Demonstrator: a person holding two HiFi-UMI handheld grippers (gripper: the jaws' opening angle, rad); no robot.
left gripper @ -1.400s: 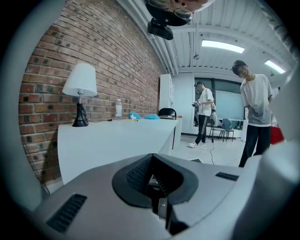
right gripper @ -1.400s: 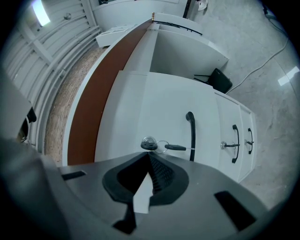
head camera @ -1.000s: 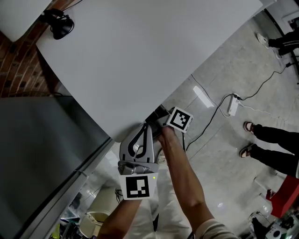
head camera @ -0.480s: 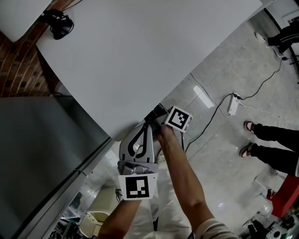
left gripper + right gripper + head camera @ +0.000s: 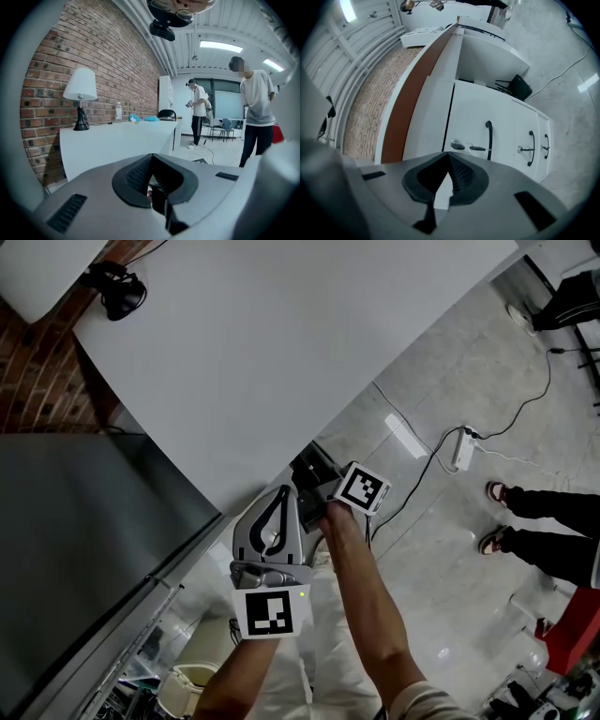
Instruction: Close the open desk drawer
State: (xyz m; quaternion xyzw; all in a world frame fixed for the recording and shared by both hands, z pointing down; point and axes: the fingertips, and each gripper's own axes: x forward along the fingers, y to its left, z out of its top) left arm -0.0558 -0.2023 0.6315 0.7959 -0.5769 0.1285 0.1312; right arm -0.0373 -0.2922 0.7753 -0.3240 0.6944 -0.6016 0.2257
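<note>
Where the right gripper view faces the white desk, the drawer fills mid-frame, key in its lock; it seems nearly flush, though the angle is poor. Below it, the right gripper has its jaws pressed together, empty. The left gripper, likewise closed on nothing, faces a lamp at upper left.

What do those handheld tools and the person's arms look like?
The left gripper and right gripper are grey moulded shells with black ribbed pads. Each carries a white cube with black square markers. Forearms bare, pale sleeve above.
</note>
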